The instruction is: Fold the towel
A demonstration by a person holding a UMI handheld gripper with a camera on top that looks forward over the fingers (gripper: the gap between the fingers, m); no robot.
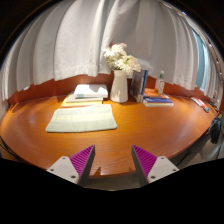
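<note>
The gripper [113, 163] is being held wide open, with nothing between its fingers. The towel [82, 119] is lying flat on the surface [150, 128], well ahead and slightly left, its long axis running crosswise to the fingers.

Bare round wooden tabletop [150, 125] lies open ahead of the spread gripper [113, 163] fingers. The flat pale green folded towel [82, 119] sits beyond-left. Farther back, a white vase of flowers [120, 76], stacked books [157, 99] and a folded white cloth [87, 93] crowd the rear.
</note>
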